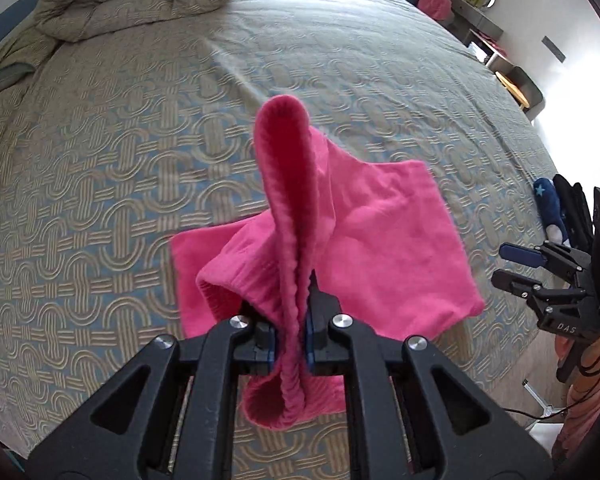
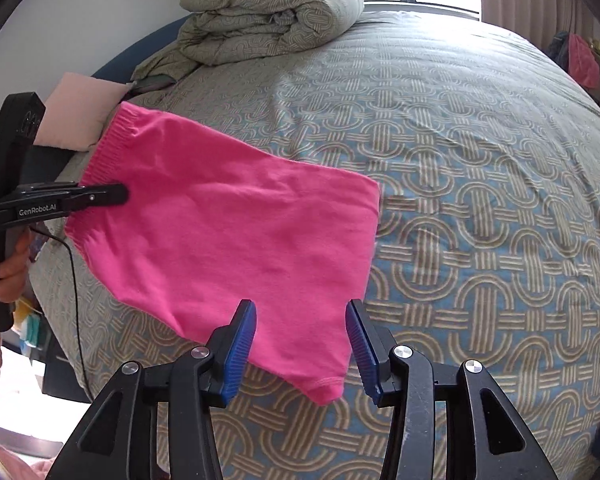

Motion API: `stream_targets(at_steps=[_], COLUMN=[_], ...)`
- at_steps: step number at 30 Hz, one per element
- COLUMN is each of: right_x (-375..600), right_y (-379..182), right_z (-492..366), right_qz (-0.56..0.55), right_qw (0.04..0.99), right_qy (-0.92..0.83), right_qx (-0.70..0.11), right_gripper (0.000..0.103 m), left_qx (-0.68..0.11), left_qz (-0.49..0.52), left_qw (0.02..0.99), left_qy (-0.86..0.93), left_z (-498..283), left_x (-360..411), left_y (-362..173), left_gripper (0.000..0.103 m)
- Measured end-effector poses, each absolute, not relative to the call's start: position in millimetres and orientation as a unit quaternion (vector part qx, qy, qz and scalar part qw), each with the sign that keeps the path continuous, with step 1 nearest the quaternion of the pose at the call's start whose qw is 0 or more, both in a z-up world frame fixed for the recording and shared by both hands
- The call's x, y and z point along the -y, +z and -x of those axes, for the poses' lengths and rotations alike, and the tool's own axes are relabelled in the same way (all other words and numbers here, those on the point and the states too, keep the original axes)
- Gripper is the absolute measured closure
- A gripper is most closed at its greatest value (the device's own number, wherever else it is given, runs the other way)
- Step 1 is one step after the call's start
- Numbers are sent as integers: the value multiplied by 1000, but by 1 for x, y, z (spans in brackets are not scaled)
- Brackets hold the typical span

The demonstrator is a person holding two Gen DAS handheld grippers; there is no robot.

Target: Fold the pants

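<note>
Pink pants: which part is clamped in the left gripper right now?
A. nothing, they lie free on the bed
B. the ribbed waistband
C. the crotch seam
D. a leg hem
B: the left gripper is shut on the ribbed waistband of the pink pants, while the right gripper stands open.

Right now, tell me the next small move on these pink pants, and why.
Probably close the right gripper on the leg end below it. The left gripper alone pinches the waistband of the pink pants, so they hang slanted over the bed; the right jaws stand open.
</note>
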State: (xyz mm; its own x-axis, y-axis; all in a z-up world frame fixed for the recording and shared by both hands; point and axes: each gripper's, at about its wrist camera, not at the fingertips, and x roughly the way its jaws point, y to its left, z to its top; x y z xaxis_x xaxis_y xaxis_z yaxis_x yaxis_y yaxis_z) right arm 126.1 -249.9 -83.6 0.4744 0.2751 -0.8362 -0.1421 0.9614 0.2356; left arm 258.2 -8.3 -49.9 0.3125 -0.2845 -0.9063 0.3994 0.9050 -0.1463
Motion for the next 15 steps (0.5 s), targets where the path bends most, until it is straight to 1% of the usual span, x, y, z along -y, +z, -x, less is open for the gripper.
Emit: stream_targets(at_steps=[5, 7, 8, 9, 10, 12, 14, 15], right_x=[216, 202, 196, 189, 184, 175, 171, 172], right_y=[-101, -109, -112, -116, -120, -133, -147, -153], right_z=[-145, -152, -155, -157, -161, -166, -167, -168], right_qz=[-58, -46, -42, -41, -41, -26, -11, -10], right_qw=[843, 836, 833, 829, 824, 815, 804, 799], right_qy=[141, 144, 144, 146, 150, 148, 128, 121], right_qx=[-516, -527, -533, -539, -544, -560, -580, -589], right_gripper=[56, 56, 56, 56, 56, 56, 56, 56], left_qx=[-596, -604, -605, -605, -602, -592, -580, -579], left_qz=[-12, -2, -3, -6, -12, -25, -29, -26], left_qw=[779, 773, 773, 775, 778, 789, 800, 801], left_qy=[-196, -194, -189, -182, -176, -159, -153, -154], left_z=[-272, -275, -273, -273, -273, -274, -275, -275], left_x=[-21, -27, -31, -32, -35, -38, -47, -52], left_y=[-101, -116, -121, -123, -125, -124, -120, -118], left_gripper=[90, 87, 83, 76, 70, 49, 41, 39])
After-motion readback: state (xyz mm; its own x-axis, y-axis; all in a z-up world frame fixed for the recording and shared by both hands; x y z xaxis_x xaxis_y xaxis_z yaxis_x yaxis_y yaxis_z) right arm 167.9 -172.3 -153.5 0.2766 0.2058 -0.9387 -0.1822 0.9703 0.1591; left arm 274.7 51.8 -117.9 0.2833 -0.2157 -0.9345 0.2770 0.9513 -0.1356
